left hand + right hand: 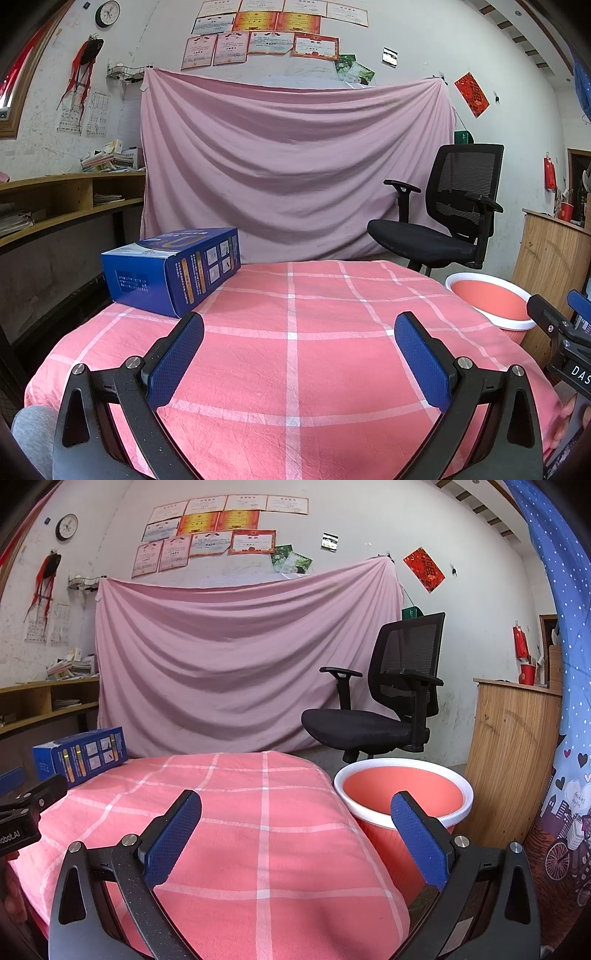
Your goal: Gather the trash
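Observation:
A blue cardboard box [173, 271] lies at the far left corner of the table, which is covered in a pink checked cloth [295, 354]. The right wrist view shows the same box [81, 757] at the left. A pink bin with a white rim [402, 794] stands on the floor just past the table's right edge; it appears as the bin [491, 301] in the left view too. My left gripper [299, 332] hovers open over the cloth, the box just ahead of its left finger. Over the table's right side my right gripper [295, 808] is open with nothing between its fingers.
A black office chair [447, 210] stands behind the table before a hanging pink sheet [295, 166]. Wooden shelves [55, 206] run along the left wall. A wooden cabinet [517, 760] and a blue patterned curtain [569, 738] stand at the right.

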Available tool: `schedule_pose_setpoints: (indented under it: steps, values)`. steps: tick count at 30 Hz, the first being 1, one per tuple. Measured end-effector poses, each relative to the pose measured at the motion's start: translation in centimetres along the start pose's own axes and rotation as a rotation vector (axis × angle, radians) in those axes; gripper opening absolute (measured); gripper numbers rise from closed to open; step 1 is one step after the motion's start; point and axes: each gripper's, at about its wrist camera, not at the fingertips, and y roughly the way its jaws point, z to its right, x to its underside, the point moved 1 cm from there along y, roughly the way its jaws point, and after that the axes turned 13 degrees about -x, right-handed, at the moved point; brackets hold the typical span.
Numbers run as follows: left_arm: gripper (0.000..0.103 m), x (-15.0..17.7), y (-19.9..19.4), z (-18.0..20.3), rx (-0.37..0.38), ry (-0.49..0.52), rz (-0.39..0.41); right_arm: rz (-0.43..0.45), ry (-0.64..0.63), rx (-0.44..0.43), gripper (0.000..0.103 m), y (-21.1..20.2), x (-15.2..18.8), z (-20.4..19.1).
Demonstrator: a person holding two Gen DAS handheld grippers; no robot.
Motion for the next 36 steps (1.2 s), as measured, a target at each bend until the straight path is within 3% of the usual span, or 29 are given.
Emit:
schedule_pose_setpoints:
  steps: [36]
  values:
    - [0.101,0.09,-0.09,0.15,0.002,0.003,-0.001,-0.008,0.002,-0.004,0.103,0.27,0.28,-0.02]
